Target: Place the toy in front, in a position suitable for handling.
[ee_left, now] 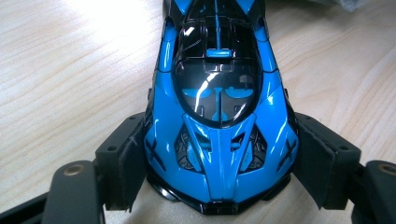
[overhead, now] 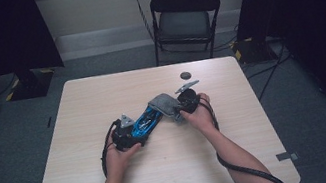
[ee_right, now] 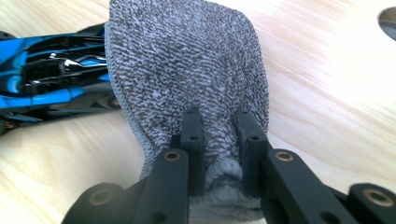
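A glossy blue and black toy car [ee_left: 219, 107] lies on the wooden table [overhead: 102, 102], its nose towards me in the left gripper view. My left gripper [ee_left: 219, 179] is shut on the car's front, one pad against each flank; the car [overhead: 148, 119] and left gripper [overhead: 133, 130] also appear in the high view. A grey knitted cloth [ee_right: 187, 70] is pinched in my right gripper [ee_right: 219, 154], bunched between the two jaws. The cloth [overhead: 164, 104] drapes over the car's rear end [ee_right: 51, 70], with the right gripper [overhead: 179, 107] just right of it.
A small dark round disc [overhead: 185, 75] lies on the table behind the grippers. A black folding chair [overhead: 185, 19] stands beyond the far edge. Dark curtains hang at both sides.
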The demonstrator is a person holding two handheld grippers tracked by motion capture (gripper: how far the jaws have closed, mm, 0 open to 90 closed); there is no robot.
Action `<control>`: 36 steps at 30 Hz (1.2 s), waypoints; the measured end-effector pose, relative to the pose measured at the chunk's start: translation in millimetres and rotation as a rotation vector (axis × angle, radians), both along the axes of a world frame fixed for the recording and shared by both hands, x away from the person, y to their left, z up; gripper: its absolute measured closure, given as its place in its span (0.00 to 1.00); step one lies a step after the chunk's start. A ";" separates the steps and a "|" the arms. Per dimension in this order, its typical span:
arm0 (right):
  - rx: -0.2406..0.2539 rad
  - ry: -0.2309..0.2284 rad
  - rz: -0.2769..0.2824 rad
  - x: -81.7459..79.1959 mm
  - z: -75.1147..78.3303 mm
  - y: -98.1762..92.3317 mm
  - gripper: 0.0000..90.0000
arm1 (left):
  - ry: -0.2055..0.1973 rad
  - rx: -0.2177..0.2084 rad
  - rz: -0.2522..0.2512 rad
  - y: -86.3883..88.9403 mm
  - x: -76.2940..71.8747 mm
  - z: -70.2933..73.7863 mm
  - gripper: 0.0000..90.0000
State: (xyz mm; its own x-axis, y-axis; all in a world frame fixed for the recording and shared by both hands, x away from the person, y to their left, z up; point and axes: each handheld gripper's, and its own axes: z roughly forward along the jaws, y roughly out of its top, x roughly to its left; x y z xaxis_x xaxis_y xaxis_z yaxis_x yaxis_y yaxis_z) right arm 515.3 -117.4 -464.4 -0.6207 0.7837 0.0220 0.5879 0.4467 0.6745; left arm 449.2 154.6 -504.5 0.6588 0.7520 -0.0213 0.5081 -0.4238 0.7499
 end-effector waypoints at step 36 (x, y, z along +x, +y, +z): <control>0.039 -0.123 0.157 -45.4 46.5 7.3 0.85 | 0.000 0.001 0.000 0.0 -0.1 0.0 0.29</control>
